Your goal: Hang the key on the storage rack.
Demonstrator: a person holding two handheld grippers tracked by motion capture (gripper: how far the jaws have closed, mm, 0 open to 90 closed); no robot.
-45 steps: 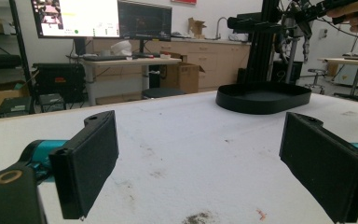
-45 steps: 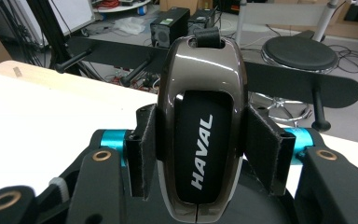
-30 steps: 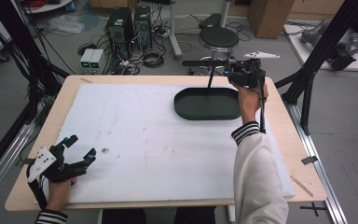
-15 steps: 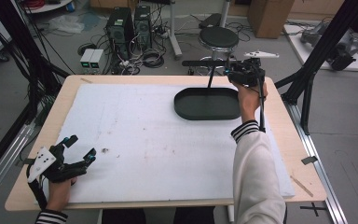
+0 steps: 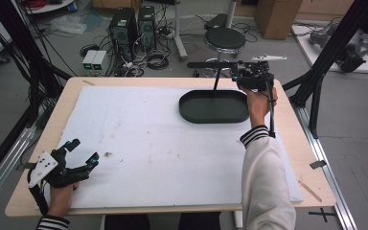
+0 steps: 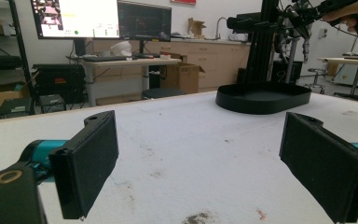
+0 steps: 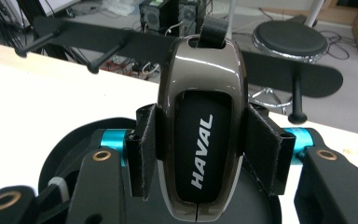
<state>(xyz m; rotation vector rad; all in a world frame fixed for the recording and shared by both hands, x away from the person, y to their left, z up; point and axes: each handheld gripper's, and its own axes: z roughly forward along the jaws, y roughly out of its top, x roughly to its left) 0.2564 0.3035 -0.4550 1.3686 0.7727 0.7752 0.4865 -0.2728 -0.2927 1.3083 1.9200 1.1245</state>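
Observation:
A glossy brown-and-black car key fob [image 7: 199, 140] marked HAVAL is clamped upright between the jaws of my right gripper [image 7: 200, 154], its black strap loop [image 7: 213, 29] pointing up. Just beyond it runs the black horizontal bar with pegs [image 7: 121, 44] of a stand. From above, my right gripper [image 5: 242, 75] hovers at the table's far right, level with that bar [image 5: 206, 64] and over the stand's oval black base [image 5: 214, 109]. My left gripper [image 5: 82, 151] rests open near the front left corner. Its pads [image 6: 91, 158] have nothing between them.
A white sheet [image 5: 148, 139] covers most of the wooden table [image 5: 287, 143]. The oval base [image 6: 263, 95] lies far ahead of the left gripper. Small dirt specks [image 5: 108, 154] mark the sheet. Behind the table stand a round stool [image 5: 225, 38], computer towers [image 5: 132, 26] and cables.
The right gripper with the key fob has edged slightly left toward the stand's bar. The left gripper has stayed where it was.

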